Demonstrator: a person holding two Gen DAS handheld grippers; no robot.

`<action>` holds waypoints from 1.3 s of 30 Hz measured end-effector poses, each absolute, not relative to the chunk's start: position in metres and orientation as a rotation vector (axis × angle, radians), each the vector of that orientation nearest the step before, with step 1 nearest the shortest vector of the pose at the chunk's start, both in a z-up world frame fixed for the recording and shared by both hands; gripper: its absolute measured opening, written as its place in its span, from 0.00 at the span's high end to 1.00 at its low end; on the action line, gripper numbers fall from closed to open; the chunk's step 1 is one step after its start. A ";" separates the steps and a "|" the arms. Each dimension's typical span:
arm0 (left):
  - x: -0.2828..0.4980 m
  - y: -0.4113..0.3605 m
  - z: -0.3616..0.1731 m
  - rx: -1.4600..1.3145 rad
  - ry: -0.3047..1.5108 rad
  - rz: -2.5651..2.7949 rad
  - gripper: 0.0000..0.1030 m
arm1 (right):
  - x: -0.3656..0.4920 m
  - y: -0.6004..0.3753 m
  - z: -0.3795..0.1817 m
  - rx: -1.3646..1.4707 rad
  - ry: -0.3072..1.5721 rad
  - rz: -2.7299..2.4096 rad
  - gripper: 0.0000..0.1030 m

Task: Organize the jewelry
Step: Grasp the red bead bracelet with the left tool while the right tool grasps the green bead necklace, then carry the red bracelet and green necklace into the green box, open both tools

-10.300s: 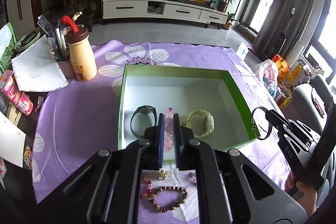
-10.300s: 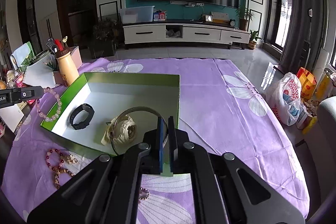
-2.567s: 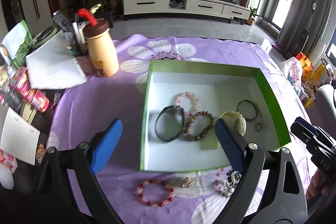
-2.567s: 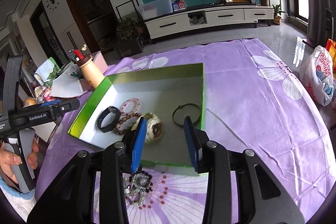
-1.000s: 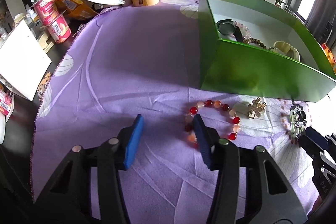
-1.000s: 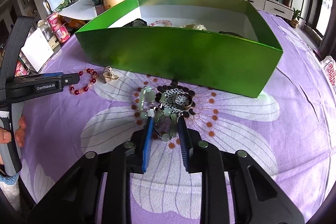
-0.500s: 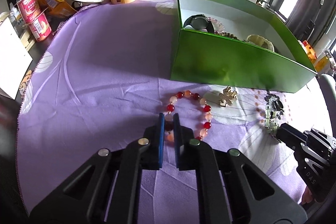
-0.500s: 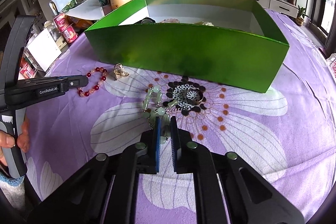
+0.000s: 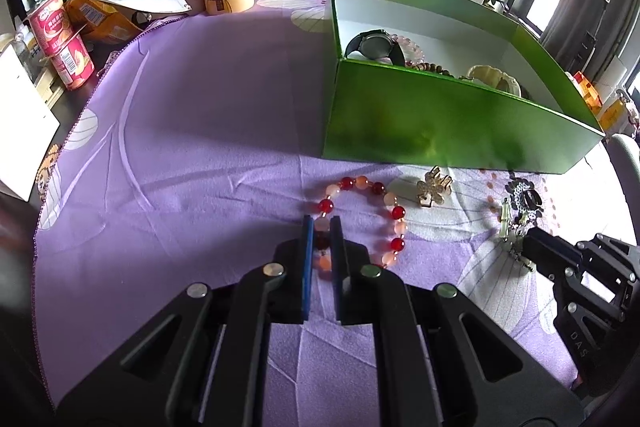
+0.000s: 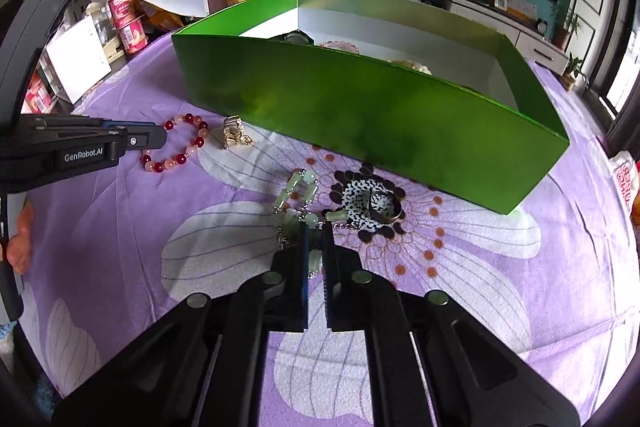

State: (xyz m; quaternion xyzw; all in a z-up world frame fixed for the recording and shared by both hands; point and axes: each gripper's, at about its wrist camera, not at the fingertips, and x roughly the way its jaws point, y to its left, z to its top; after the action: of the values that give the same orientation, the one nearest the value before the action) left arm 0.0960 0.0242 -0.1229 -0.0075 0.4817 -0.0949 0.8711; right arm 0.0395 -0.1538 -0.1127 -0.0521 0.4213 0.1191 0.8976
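- The red bracelet [image 9: 362,219] is a ring of round beads, deep red ones alternating with pale peach ones, lying flat on the purple cloth [image 9: 180,147] just in front of the green box [image 9: 420,119].
- The left gripper [image 9: 320,223] is closed on the near-left side of that bracelet, with beads pinched between its blue pads; the loop spreads away from the tips toward the box and to the right.
- The green bracelet [image 10: 298,199] is made of pale jade-like oblong pieces joined by a thin silver chain, bunched up on the cloth beside a ring [image 10: 384,205] on the flower print.
- Its oblong pieces mostly run away from the right gripper [image 10: 315,227] toward the box; the right gripper is clamped on the bunch's near end.
- A small gold clip [image 9: 434,187] lies between the two bracelets, near the box wall.
- Inside the box sit a black watch [image 9: 374,45], a pink bead bracelet [image 9: 412,47], a brown bead bracelet [image 9: 430,67] and a cream watch [image 9: 494,77].
- One second ago both grippers were open, straddling these pieces; half a second ago they had already shut, and the grip looks the same now.
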 end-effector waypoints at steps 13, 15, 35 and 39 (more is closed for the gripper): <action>0.087 0.038 -0.078 -0.129 0.916 -0.258 0.93 | 0.025 -0.178 -0.063 0.065 0.731 0.308 0.95; 0.084 0.035 -0.069 -0.130 0.896 -0.272 0.93 | 0.023 -0.181 -0.056 0.081 0.714 0.316 0.95; 0.103 0.018 -0.005 -0.155 0.831 -0.379 0.93 | 0.041 -0.216 0.001 0.174 0.592 0.303 0.95; 0.119 0.008 0.006 -0.150 0.827 -0.387 0.93 | 0.053 -0.225 0.010 0.180 0.572 0.283 0.95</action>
State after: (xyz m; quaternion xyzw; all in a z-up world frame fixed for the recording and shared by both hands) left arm 0.1191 0.0076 0.0058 -0.0722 0.3990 -0.1868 0.8948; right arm 0.0527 -0.2252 0.0102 0.0886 0.2807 0.1391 0.9455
